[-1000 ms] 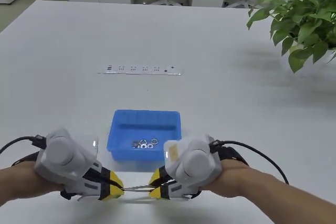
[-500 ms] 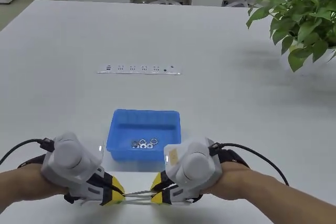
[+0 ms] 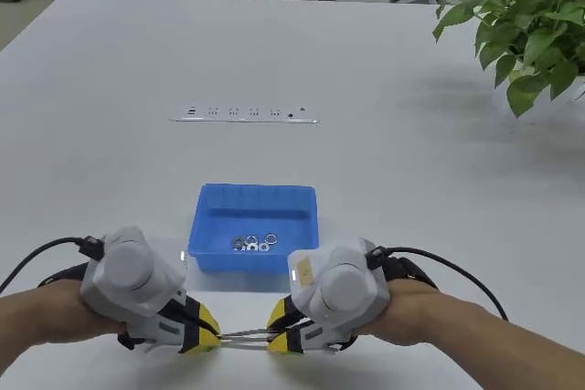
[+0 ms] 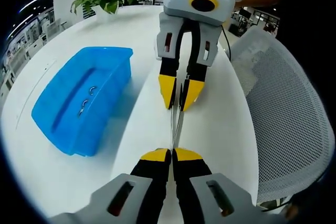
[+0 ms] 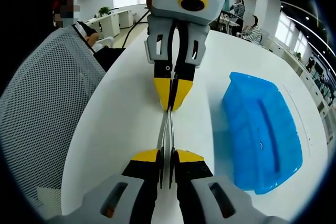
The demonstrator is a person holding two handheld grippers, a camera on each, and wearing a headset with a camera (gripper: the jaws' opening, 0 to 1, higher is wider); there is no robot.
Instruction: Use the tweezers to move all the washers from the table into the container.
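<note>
Nearest you, your left claw (image 3: 199, 339) and right claw (image 3: 277, 340) faced each other tip to tip by the near edge of the desk (image 3: 393, 171). One pair of tweezers (image 3: 239, 335) bridged them. The head view gave the tweezers as a thin line. The left gripper view made the grip plain: your left claw was pressed together on the tweezers' narrow end. In the right gripper view your right claw pinched the tweezers' two arms where they stood slightly apart.

Both gripper views caught one mesh chair (image 4: 283, 108) just past the desk edge, which ran close beside the tweezers.

Just beyond the claws stood one blue container (image 3: 259, 191). The washers (image 3: 254, 244) lay clustered mid-floor inside it. They were too small to count surely from the head view, while the left gripper view showed about three glints.

Past the container, bare desk ran on to one socket strip (image 3: 245, 116) and spread wide to both sides. One plant (image 3: 535, 25) stood at the far right.
</note>
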